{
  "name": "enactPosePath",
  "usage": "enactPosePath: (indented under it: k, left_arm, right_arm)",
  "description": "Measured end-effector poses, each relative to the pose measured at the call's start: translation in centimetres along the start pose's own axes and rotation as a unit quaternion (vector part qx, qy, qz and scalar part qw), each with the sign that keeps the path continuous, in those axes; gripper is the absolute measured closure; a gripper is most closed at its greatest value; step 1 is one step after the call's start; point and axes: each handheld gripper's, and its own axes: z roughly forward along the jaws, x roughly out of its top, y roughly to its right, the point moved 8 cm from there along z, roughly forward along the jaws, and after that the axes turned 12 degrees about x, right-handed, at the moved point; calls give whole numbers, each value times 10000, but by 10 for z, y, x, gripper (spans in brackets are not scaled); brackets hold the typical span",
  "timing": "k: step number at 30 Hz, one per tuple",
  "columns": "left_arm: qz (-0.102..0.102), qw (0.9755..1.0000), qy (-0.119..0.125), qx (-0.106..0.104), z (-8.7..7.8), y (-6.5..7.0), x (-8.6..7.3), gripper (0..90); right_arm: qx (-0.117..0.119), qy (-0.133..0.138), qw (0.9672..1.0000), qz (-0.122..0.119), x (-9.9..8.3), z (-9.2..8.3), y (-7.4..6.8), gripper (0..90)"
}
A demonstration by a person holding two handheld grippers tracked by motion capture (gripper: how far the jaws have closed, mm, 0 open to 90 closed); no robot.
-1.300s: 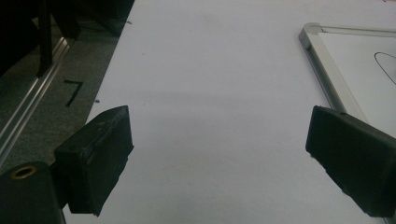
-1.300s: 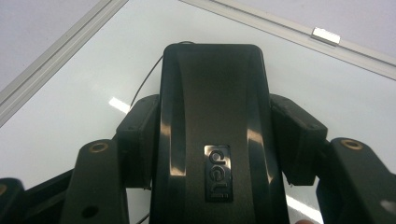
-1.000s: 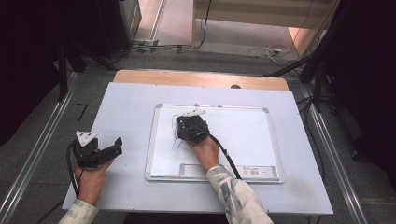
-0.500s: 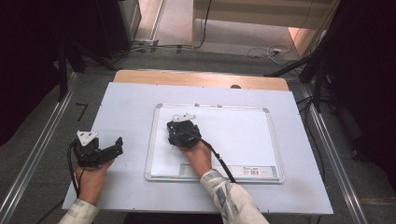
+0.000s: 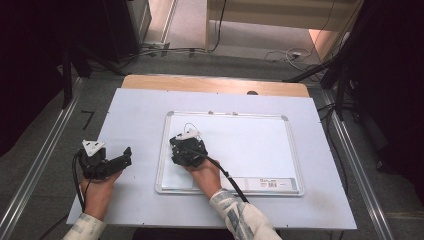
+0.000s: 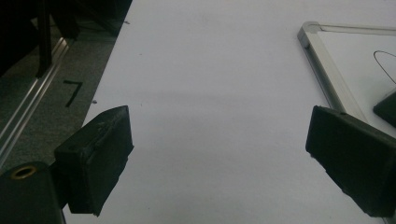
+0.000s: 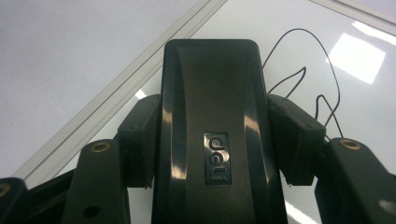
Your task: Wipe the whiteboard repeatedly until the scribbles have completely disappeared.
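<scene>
We see a white counter with a wooden strip along its far edge. A silver-framed whiteboard lies flat on it, right of centre, with thin black pen lines.

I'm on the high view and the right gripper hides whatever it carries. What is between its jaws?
Observer: A black whiteboard eraser, clamped at both sides by the right gripper.
Operator: Any marking on it?
Observer: A small "deli" badge on its back.
Operator: Is there ink near it?
Observer: Thin black pen lines on the whiteboard, just beyond the eraser's front edge.
Operator: And the left gripper?
Observer: The left gripper has its jaws wide apart over bare white table, nothing between them.
</scene>
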Motion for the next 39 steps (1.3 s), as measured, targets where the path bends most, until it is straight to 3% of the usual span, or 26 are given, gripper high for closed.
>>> enactPosePath:
  k: [5, 15, 16, 28, 33, 39]
  left_arm:
    - [-19, 10000, 7, 16, -1, -2, -1, 77]
    - [-36, 10000, 3, 22, -1, -4, -1, 78]
    - [-30, 10000, 0, 21, -1, -4, -1, 78]
    - [-38, 10000, -5, 27, -1, -3, -1, 78]
    - [-4, 10000, -11, 13, 1, -1, -1, 78]
    - [20, 10000, 0, -24, 2, 3, 0, 78]
  right_arm:
    - [-65, -20, 10000, 21, 1, -1, 11, 382]
    - [-321, -20, 9989, 331, 3, -8, 53, 382]
    - [-386, -13, 9985, 400, 3, -10, 62, 382]
    - [-689, 41, 9949, 740, 2, -19, 103, 383]
    - [-774, 41, 9946, 696, 4, -17, 101, 383]
    - [-674, -9, 9962, 543, 8, -10, 83, 383]
